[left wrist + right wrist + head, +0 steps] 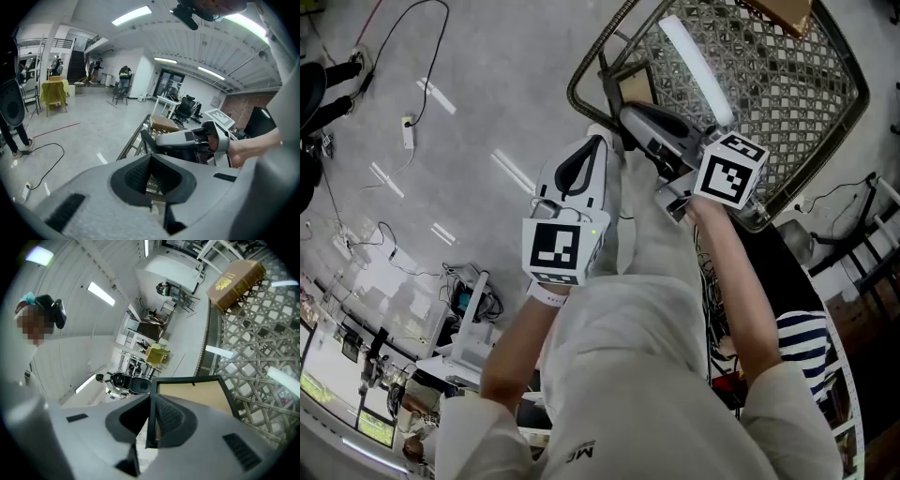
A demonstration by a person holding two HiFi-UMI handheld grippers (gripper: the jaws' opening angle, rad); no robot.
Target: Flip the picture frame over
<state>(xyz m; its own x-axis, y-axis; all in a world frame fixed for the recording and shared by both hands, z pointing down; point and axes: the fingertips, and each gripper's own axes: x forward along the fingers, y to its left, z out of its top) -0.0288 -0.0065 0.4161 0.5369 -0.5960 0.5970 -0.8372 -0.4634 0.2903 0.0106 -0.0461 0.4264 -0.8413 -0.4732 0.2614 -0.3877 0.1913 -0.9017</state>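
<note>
Flip looks about halfway: the picture frame (197, 394) is pinched by its edge in the right gripper (151, 413) jaws, held above the lattice tabletop (253, 343), not yet laid down. The left gripper (150, 164) jaws are pressed together, empty.

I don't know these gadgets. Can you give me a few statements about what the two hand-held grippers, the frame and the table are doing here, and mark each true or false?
1. The right gripper is clamped on one edge of the picture frame. True.
2. The left gripper also grips the frame. False: its jaws are together with nothing between them, and it is apart from the frame.
3. A brown book lies on the wire table. True.
4. The frame is lying on the floor. False: it is held in the right gripper at the wire table.
</note>
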